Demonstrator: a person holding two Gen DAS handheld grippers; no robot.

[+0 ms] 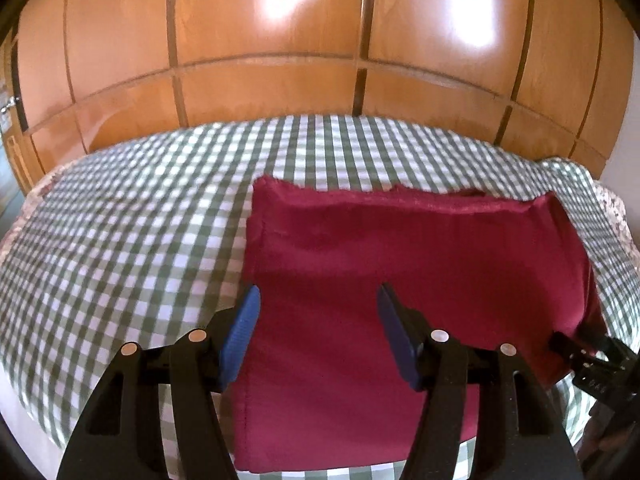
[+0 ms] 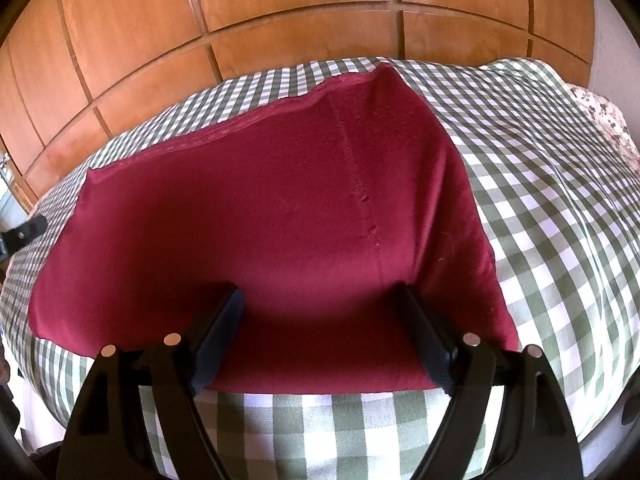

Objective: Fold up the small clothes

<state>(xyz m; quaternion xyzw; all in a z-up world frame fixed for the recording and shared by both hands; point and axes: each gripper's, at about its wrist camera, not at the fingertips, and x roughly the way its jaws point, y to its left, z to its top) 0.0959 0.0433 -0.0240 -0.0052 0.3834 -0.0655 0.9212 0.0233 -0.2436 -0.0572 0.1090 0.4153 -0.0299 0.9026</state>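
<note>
A dark red garment (image 1: 400,264) lies flat on the green-and-white checked bed cover (image 1: 120,220), its lace-trimmed edge at the far side. My left gripper (image 1: 318,300) is open and empty, hovering above the garment's near left part. My right gripper (image 2: 320,300) is open and empty above the garment (image 2: 260,220) near its front edge. A vertical seam runs down the garment in the right wrist view. The right gripper's tip (image 1: 576,350) shows at the garment's right edge in the left wrist view. The left gripper's finger (image 2: 24,232) shows at the far left in the right wrist view.
A wooden panelled wardrobe (image 1: 280,40) stands behind the bed. The checked cover (image 2: 540,200) spreads to the right of the garment. A floral sheet (image 2: 608,120) shows at the far right corner. The bed's near edge is just below the grippers.
</note>
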